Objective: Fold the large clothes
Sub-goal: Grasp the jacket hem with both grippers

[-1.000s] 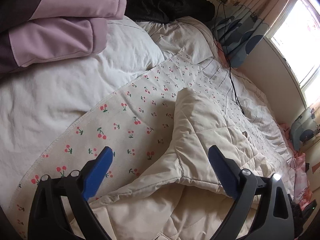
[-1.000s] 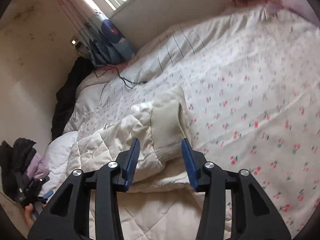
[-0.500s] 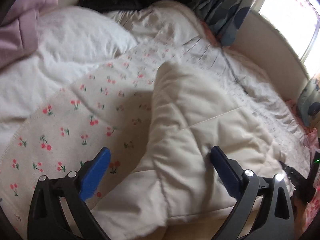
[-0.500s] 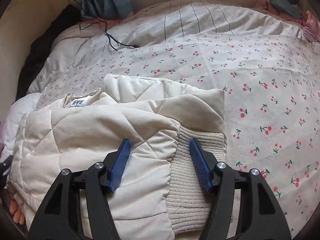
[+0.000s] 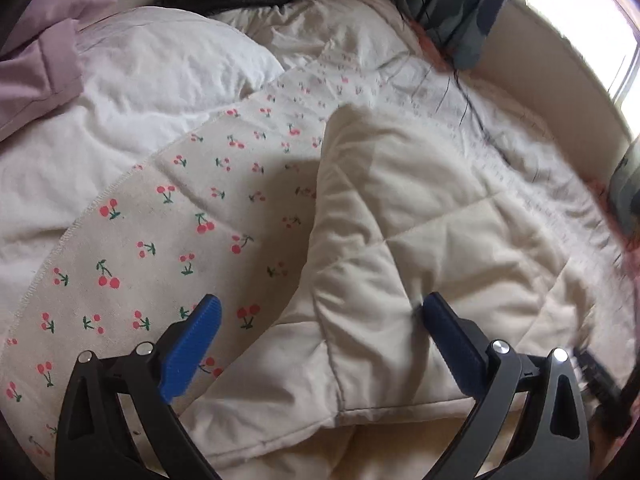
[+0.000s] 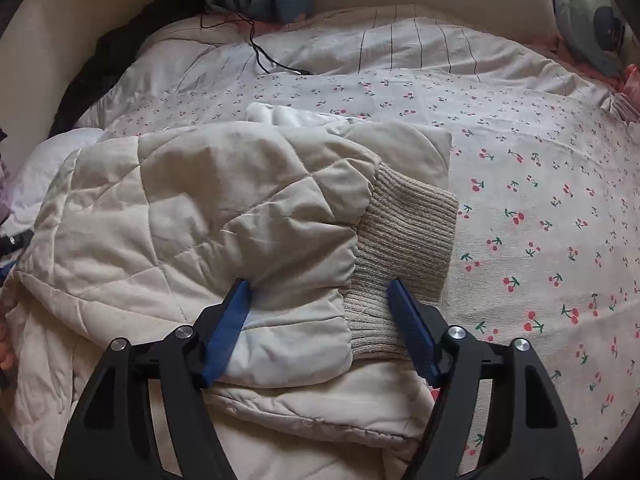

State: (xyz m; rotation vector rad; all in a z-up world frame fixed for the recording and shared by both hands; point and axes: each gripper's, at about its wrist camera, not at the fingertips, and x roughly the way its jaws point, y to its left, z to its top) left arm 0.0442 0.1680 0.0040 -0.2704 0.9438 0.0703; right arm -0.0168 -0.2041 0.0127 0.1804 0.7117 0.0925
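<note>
Left wrist view: quilted cream jacket [image 5: 420,240] folded on the bed, both grippers letting go.

Left wrist view, going left to right: the left gripper [image 5: 320,316] hangs fully spread, gripping nothing, one blue finger over the cherry-print sheet [image 5: 160,216] at 7 o'clock, the other over the jacket at 5 o'clock. Right wrist view: the right gripper [image 6: 320,300] has just been opening; the sleeve with its ribbed cuff [image 6: 404,240] lies between the fingers, seemingly released. A second ago that sleeve was pinched and carried; now it rests across the body, so the sleeve fold looks done. Here the sleeve's long axis runs from 9 to 3 o'clock, cuff pointing toward 3.
</note>
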